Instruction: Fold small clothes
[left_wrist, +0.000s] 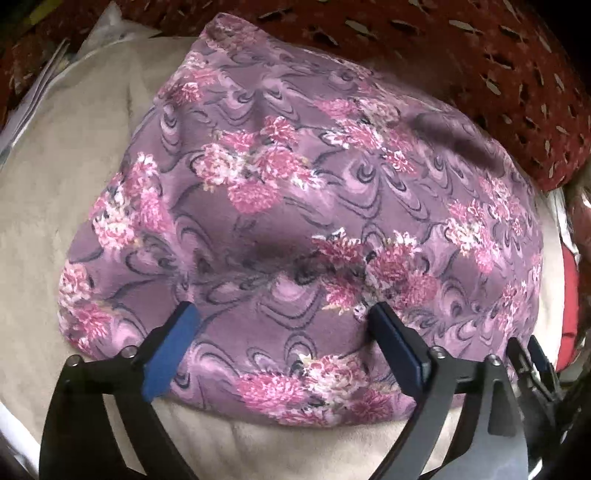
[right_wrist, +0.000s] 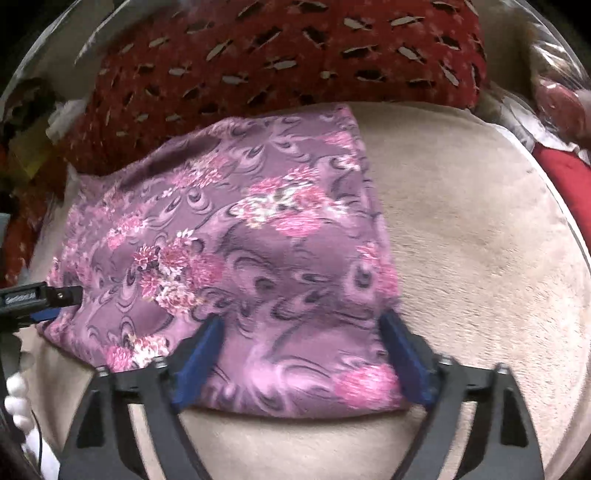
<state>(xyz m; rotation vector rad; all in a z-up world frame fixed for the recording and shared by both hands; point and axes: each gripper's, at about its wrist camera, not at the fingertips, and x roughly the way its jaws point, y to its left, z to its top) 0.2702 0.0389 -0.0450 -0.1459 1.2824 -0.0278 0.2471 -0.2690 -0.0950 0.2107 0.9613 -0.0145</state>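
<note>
Near edge of garment: the folded hem of the purple floral cloth lies closest to both cameras, just under the fingertips, on the beige plush surface.
Left tool: jaws spread wide over the near-left part of the cloth, blue pads clear of the fabric on both sides, nothing pinched; it hangs there, tilted steeply down, as if the hem has been set down.
Right tool: likewise wide open, straddling the near-right corner of the cloth, one finger over the fabric, the other at its right edge; it holds nothing.
Why side by side: each tool stands over one end of the same near edge, the sensible way to carry a fold across evenly and drop it square.
Garment's place: it lies as a compact, roughly rectangular shape in the middle of the beige surface, its far edge close to the red patterned fabric.
Fold state: it looks already doubled over, with soft ripples near the centre; I judge one fold just laid, perhaps another or a smoothing to come.
Surroundings: a red item lies at the far right; clutter at the far left is too blurred to name.
</note>
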